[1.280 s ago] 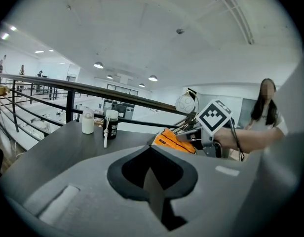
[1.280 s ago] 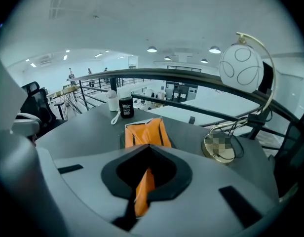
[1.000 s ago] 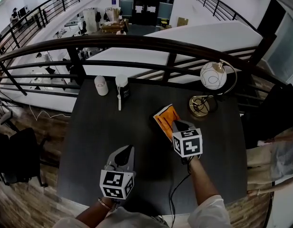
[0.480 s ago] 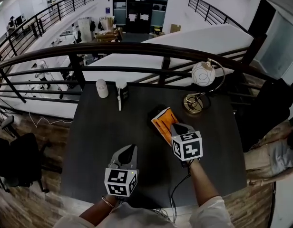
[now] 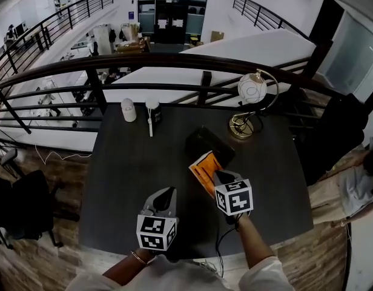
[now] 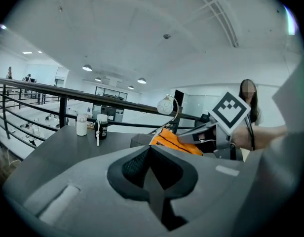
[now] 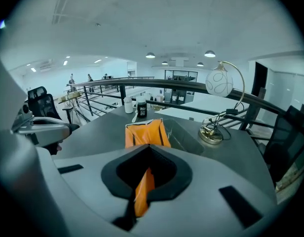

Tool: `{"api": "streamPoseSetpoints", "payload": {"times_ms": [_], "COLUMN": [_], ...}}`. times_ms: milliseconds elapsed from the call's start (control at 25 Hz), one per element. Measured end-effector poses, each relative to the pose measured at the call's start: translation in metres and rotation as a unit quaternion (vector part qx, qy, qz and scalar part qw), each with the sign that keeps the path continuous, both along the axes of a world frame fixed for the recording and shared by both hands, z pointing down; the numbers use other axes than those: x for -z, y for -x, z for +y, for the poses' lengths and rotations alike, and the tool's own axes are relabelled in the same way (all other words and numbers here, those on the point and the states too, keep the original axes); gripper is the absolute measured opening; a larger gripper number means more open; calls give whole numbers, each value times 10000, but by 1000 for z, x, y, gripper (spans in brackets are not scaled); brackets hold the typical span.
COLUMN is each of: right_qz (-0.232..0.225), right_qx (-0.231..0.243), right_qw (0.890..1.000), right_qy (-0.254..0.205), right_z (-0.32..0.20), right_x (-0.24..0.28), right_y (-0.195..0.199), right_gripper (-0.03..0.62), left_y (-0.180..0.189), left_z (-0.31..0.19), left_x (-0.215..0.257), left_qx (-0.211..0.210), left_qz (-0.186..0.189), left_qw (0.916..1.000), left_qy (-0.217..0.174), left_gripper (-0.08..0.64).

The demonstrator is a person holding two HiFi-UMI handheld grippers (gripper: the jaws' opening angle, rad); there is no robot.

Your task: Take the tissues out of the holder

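An orange tissue pack (image 5: 204, 170) hangs tilted just above the dark table (image 5: 126, 162), with my right gripper (image 5: 218, 177) shut on its near end. In the right gripper view the pack (image 7: 144, 133) runs down between the closed jaws of that gripper (image 7: 148, 154). The dark open-topped holder (image 5: 209, 144) stands just beyond the pack, apart from it; its inside (image 7: 184, 137) looks bare. My left gripper (image 5: 164, 194) hovers to the lower left with its jaws together and nothing in them. From the left gripper (image 6: 149, 152) I see the pack (image 6: 174, 141) to the right.
A globe lamp (image 5: 250, 90) on a brass base stands at the table's far right. A white bottle (image 5: 128, 110) and a dark bottle (image 5: 152, 111) stand at the far left edge by the railing (image 5: 174, 59). A person (image 5: 356, 180) is at the right.
My right gripper has drawn the orange pack towards me and out of the holder, which now shows as a dark box behind it. The left gripper has shifted slightly to the right.
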State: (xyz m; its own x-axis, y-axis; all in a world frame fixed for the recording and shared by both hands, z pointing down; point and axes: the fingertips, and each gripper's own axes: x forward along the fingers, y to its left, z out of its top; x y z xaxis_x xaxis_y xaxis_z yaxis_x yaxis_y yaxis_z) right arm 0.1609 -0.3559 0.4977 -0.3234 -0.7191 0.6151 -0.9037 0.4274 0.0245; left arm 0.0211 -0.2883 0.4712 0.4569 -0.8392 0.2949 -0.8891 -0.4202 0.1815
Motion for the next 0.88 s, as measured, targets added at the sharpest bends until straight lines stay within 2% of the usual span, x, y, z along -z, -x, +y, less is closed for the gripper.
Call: {"api": "streamPoseSetpoints", "payload": {"times_ms": [440,880], "right_qz": [-40,22], "right_qx": [-81,-114], "right_qw": [9984,9956], "right_qy": [561,927], "right_z": [32,43], "right_x": [-58,-102], "right_y": [8,14], "right_gripper": [9,9], "left_y": [3,10], "left_z": [9,10], "left_x": [-14,-33], "left_qx": [-33,22], "left_qz": [-31,-45], "left_qw": [9999,9995], "left_qy": [155,321], "left_gripper": [9,9]}}
